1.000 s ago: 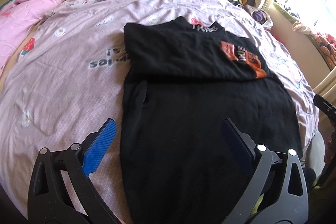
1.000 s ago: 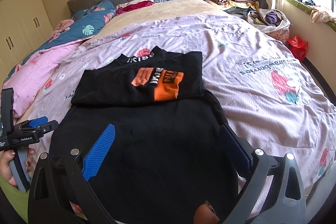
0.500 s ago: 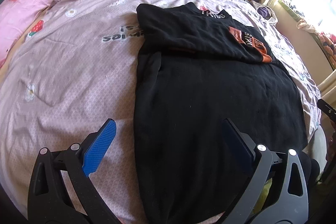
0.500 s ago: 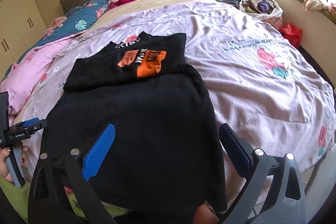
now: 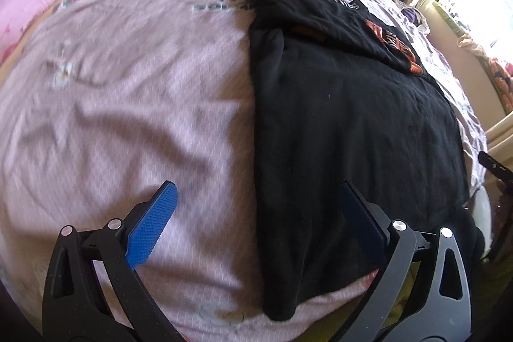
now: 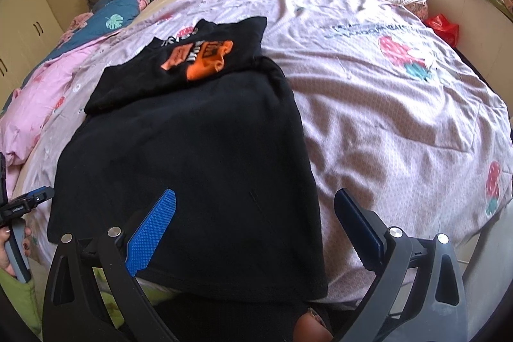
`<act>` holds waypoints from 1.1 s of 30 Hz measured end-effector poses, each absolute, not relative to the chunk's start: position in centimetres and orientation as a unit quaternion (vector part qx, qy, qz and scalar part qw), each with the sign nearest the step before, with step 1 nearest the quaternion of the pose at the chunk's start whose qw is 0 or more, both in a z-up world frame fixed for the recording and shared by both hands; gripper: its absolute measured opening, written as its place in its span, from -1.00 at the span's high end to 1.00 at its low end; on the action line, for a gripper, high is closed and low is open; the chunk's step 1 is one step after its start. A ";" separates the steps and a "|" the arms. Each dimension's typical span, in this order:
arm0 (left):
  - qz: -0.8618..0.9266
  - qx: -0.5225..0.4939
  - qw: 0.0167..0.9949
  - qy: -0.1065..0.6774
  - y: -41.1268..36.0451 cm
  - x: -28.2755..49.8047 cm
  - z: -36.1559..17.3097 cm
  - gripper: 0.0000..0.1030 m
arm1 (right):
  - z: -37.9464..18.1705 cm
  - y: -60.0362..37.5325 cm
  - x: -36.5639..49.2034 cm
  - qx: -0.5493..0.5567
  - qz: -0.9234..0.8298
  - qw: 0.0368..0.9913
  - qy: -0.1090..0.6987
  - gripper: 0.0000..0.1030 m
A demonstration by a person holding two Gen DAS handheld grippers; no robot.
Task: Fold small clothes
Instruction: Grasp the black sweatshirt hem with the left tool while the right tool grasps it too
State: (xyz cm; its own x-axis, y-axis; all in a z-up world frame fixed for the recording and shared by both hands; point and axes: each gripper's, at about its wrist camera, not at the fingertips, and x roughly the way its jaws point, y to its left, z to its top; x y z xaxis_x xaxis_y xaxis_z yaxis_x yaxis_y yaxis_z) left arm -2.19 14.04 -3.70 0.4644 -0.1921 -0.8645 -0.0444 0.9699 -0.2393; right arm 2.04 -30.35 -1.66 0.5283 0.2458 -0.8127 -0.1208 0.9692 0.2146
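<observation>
Black shirt: soft, limp (likely light), top folded down; best gripped at near hem corners. Left gripper, right gripper: wide open, empty

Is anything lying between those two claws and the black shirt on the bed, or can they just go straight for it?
Nothing visible blocks them. The black shirt lies flat on the lilac bedsheet, its near hem right in front of the open right claw. The open left claw straddles its left edge.

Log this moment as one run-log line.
left gripper: open, empty | right gripper: open, empty | black shirt: top folded down, flat on bed sheet
</observation>
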 end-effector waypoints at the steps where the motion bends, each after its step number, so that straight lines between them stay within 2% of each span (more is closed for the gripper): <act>1: -0.046 -0.116 0.848 0.516 14.1 -2.5 -3.8 -0.65 | -1.8 -30.4 2.0 0.066 0.106 0.871 0.475 -0.91; 2: -0.048 -0.115 0.847 0.516 14.1 -2.8 -3.8 -0.44 | -1.9 -30.6 1.8 0.066 0.106 0.870 0.477 -0.91; 3: -0.051 -0.117 0.847 0.516 14.1 -3.2 -3.8 -0.32 | -2.0 -30.7 1.7 0.065 0.105 0.870 0.478 -0.91; 5: -0.060 -0.123 0.844 0.518 13.9 -3.6 -3.8 0.03 | -2.2 -30.9 1.6 0.066 0.105 0.869 0.479 -0.91; 8: -0.077 -0.125 0.838 0.525 13.2 -4.2 -4.1 0.32 | -2.4 -31.2 1.4 0.065 0.106 0.868 0.481 -0.91; 18: -0.114 -0.113 0.826 0.540 10.2 -5.1 -5.1 0.34 | -3.3 -31.9 0.7 0.069 0.120 0.857 0.496 -0.91; 24: -0.114 -0.125 0.825 0.539 10.8 -4.7 -5.6 0.66 | -4.8 -32.1 0.4 0.061 0.128 0.842 0.521 -0.89; 26: -0.116 -0.123 0.826 0.537 11.0 -4.8 -5.5 0.77 | -5.1 -31.9 0.2 0.054 0.130 0.842 0.520 -0.61; 28: -0.118 -0.121 0.829 0.533 11.0 -4.8 -5.2 0.85 | -5.6 -31.8 0.1 0.053 0.136 0.836 0.529 -0.10; 30: -0.122 -0.120 0.832 0.527 11.1 -4.8 -4.7 0.89 | -5.9 -31.5 -0.1 0.039 0.135 0.836 0.530 0.22; 32: -0.126 -0.119 0.834 0.523 11.2 -4.8 -4.2 0.92 | -5.4 -31.5 -0.4 0.026 0.134 0.844 0.519 0.63; 33: -0.127 -0.119 0.836 0.520 11.3 -4.8 -3.9 0.93 | -5.1 -31.6 -0.5 0.025 0.130 0.849 0.512 0.90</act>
